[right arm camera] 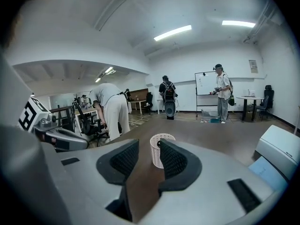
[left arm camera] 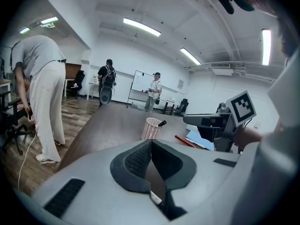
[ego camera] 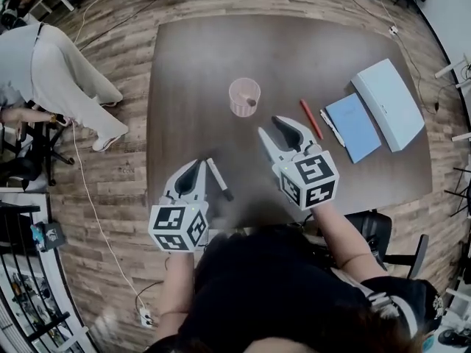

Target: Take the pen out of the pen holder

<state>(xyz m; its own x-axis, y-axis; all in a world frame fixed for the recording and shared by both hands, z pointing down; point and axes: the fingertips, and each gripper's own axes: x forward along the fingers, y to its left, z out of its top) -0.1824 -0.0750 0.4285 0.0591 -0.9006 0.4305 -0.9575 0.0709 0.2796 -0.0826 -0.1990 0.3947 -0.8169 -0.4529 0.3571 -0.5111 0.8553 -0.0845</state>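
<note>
The pen holder (ego camera: 244,96), a pink mesh cup, stands upright near the middle of the dark desk (ego camera: 191,65). The pen (ego camera: 252,103) is in it, leaning against the rim, with its dark end poking just above the edge in the left gripper view.

Both tongs are held low over the near side of the desk, pointing towards the cup and well short of it. The left tongs (ego camera: 193,166) are pressed together at the tips, with nothing pinched between them. A black and white marker (ego camera: 219,179) lies flat on the desk just to their right. The right tongs (ego camera: 268,126) are spread wide and hold nothing. In the right gripper view the cup shows in the gap between the two pads, further off on the desk.

To the right of the cup a red pen (ego camera: 310,118) lies on the desk. Beyond it are a thin light pen (ego camera: 331,127) along the edge of a blue notebook (ego camera: 355,127), and then a white box (ego camera: 388,103) near the far right corner.

A person in light clothes (ego camera: 66,65) bends over on the wooden floor (ego camera: 125,168) left of the desk.
</note>
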